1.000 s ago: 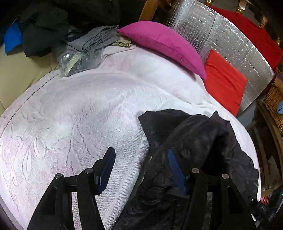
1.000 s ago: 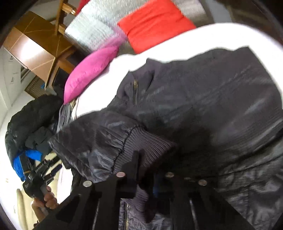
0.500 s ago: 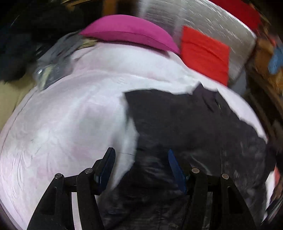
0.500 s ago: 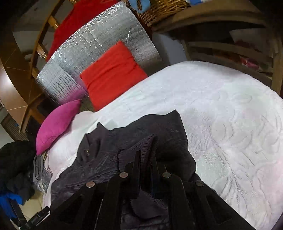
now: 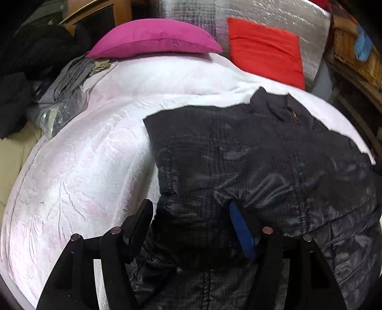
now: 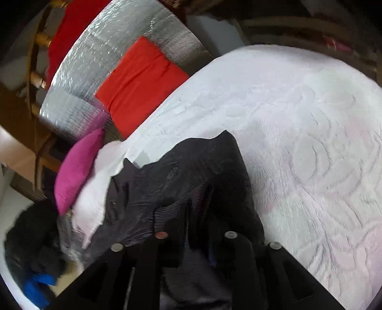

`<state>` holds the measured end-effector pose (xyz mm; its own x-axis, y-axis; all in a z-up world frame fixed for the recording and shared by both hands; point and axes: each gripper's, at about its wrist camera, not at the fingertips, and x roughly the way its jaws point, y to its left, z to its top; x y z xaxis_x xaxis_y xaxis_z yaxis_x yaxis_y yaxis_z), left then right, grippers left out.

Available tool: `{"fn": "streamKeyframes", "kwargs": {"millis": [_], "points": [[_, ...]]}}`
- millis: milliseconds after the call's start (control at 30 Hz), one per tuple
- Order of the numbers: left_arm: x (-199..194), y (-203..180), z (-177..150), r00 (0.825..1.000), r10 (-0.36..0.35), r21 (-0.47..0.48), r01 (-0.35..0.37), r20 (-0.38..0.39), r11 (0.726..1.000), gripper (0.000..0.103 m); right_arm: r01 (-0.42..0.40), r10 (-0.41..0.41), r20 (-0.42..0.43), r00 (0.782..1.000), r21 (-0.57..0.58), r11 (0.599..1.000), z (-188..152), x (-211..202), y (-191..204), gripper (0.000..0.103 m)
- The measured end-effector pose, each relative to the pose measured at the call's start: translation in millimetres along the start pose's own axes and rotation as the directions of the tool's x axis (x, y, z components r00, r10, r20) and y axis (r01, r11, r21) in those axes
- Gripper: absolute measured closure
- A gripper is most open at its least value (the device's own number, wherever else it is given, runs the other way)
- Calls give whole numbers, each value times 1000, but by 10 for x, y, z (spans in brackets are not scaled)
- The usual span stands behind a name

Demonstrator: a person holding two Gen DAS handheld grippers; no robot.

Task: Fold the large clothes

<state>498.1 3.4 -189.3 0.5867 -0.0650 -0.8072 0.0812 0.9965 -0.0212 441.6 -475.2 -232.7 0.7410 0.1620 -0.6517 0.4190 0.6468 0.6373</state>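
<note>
A black quilted jacket (image 5: 262, 155) lies spread on the white embossed bedspread (image 5: 83, 167), collar and zip toward the far side. My left gripper (image 5: 191, 219) hovers over the jacket's near left edge. Its jaws are wide and opening, and loose jacket cloth lies between them, not pinched. In the right wrist view the jacket (image 6: 191, 167) is bunched, with its ribbed cuff (image 6: 167, 209) at my right gripper (image 6: 198, 214). The right jaws are opening, and the cuff still sits between them without being pressed.
A pink pillow (image 5: 155, 38) and a red cushion (image 5: 265, 50) lean on a silver foil panel (image 5: 274, 14) at the bed's head. Grey folded clothes (image 5: 69, 78) and a dark clothes heap (image 5: 28, 59) sit far left. A wicker basket (image 5: 351, 52) stands right. Bare bedspread (image 6: 310, 143) lies right of the jacket.
The right gripper carried the cuff across the jacket, then its jaws parted. The left gripper moved from bare bedspread over the jacket's edge. The jacket now lies flatter and more spread.
</note>
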Motion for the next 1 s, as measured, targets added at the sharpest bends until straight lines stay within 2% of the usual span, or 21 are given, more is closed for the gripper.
{"fn": "streamKeyframes", "kwargs": {"millis": [33, 67, 100, 167, 233, 267, 300, 333, 367, 400, 467, 567, 700, 767, 800, 900, 1000], "points": [[-23, -4, 3, 1000, 8, -5, -8, 8, 1000, 35, -16, 16, 8, 1000, 6, 1000, -6, -68, -1, 68], [-44, 4, 10, 999, 26, -10, -26, 19, 1000, 33, -26, 26, 20, 999, 4, 1000, -20, -149, 17, 42], [-41, 4, 11, 999, 42, -11, -41, 24, 999, 28, -35, 35, 37, 999, -4, 999, -46, -240, 46, 21], [-31, -10, 7, 997, 72, -7, -72, 28, 997, 24, -57, 61, 81, 995, -61, 997, -133, -421, 171, 22], [-5, -54, -7, 995, 93, 12, -94, 21, 996, 24, -9, 26, 95, 995, -171, 985, -235, -528, 382, 24], [18, -76, -23, 995, 99, 20, -99, 12, 995, 24, 22, 5, 119, 993, -226, 974, -306, -575, 483, 31], [43, -97, -39, 995, 95, 25, -95, 1, 995, 24, 48, -13, 127, 992, -271, 961, -363, -584, 567, 45], [52, -113, -48, 996, 91, 31, -90, -5, 995, 24, 67, -34, 112, 993, -309, 949, -412, -555, 633, 51], [56, -137, -62, 996, 92, 43, -92, -7, 995, 24, 76, -53, 76, 996, -341, 937, -468, -468, 690, 62], [55, -164, -76, 995, 104, 61, -104, -5, 993, 24, 77, -64, 47, 997, -357, 931, -515, -383, 712, 64], [38, -220, -101, 992, 127, 98, -127, 11, 987, 24, 111, -115, 15, 993, -387, 915, -595, -215, 745, 64], [21, -263, -123, 990, 141, 117, -142, 21, 983, 24, 155, -203, -69, 977, -424, 892, -667, 58, 724, 64], [36, -262, -144, 990, 140, 111, -141, 15, 984, 24, 200, -270, -82, 959, -476, 857, -750, 135, 747, 64], [45, -272, -147, 989, 144, 111, -145, 18, 983, 24, 191, -259, -78, 963, -482, 855, -781, 59, 822, 64], [48, -277, -144, 989, 147, 113, -148, 21, 983, 24, 161, -227, -73, 971, -501, 850, -822, 8, 898, 64], [45, -301, -137, 989, 146, 118, -149, 31, 982, 24, 126, -174, -30, 984, -576, 808, -993, -49, 1185, 64], [57, -305, -131, 989, 146, 115, -149, 34, 982, 24, 109, -164, -36, 986, -608, 786, -1130, 87, 1343, 64]]}}
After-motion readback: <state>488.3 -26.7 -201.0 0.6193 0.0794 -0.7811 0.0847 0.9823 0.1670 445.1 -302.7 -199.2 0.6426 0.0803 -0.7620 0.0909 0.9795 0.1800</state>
